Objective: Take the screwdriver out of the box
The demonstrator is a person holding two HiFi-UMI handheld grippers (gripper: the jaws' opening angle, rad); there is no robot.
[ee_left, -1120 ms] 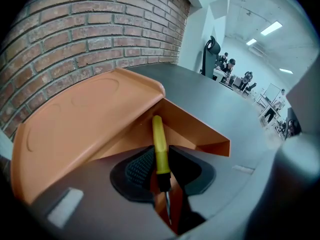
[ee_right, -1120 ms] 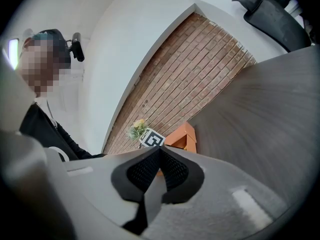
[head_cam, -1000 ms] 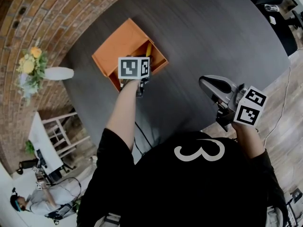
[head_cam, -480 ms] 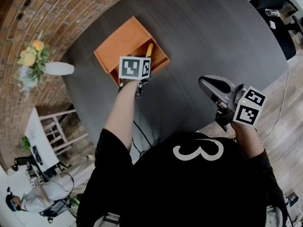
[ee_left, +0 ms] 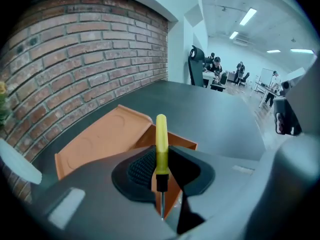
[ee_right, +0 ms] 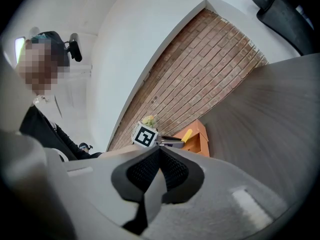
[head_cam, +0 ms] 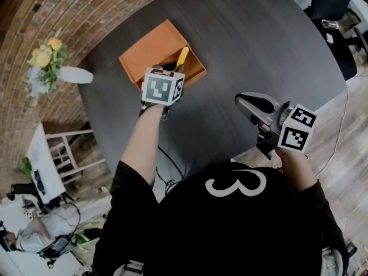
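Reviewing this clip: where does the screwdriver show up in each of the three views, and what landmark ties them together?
Head view: screwdriver at upper centre, its yellow handle sticking out past the left gripper, over the orange box.
Left gripper view: dead centre, upright, gripped between the jaws.
Right gripper view: small, just right of centre, beside the left gripper.
Shared landmark: the orange box, right behind the screwdriver in every view.

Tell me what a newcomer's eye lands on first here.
The yellow-handled screwdriver stands out, clamped upright in the left hand-held gripper right at the open orange box on the dark round table. The right hand-held gripper hovers empty near the table's near edge. A white vase of flowers sits by the brick wall at the left.
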